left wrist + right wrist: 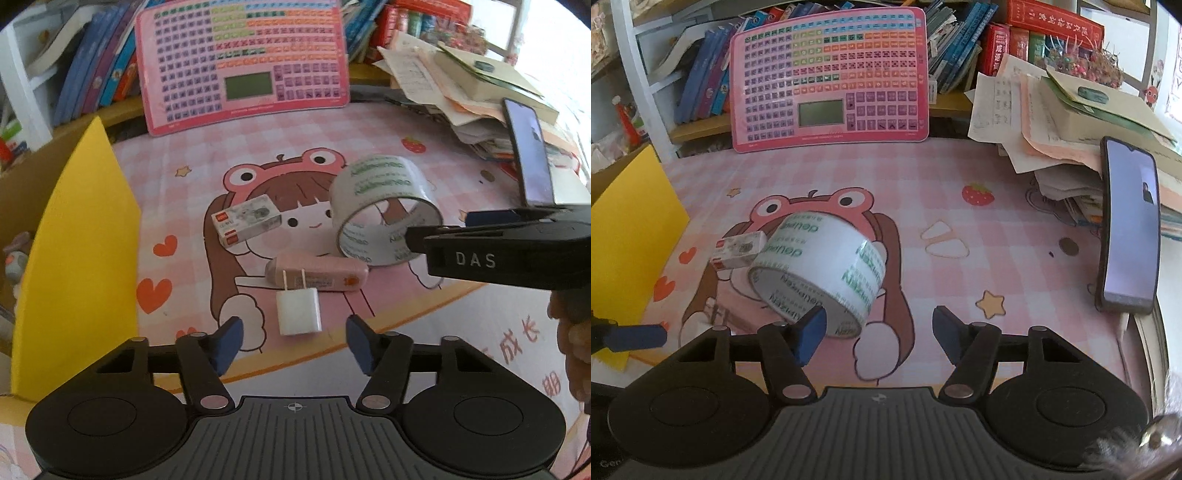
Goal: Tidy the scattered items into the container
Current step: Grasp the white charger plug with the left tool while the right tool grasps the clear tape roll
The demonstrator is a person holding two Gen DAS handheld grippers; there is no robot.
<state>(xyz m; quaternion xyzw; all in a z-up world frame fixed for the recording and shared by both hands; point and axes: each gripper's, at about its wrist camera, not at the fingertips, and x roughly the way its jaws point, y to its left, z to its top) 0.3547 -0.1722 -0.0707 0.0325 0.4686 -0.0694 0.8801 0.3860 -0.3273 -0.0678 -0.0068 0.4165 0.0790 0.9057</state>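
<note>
A white plug charger [298,312] lies prongs-up on the pink cartoon mat [184,177], just ahead of my left gripper [294,341]. That gripper is open, and its blue pads stand apart from the charger on either side. A pink oblong case [317,275] lies right behind the charger. A roll of clear tape [820,269] with green print rests on its edge. My right gripper [878,334] is open, with its left fingertip at the roll's near rim. A small staple box [245,221] lies left of the roll. The cardboard box with a yellow flap [74,240] stands at the left.
A pink button board [240,62] leans against bookshelves at the back. A phone [1130,229] stands propped at the right, beside a pile of papers and books [1052,122]. The mat's front edge [424,314] curves just below the charger.
</note>
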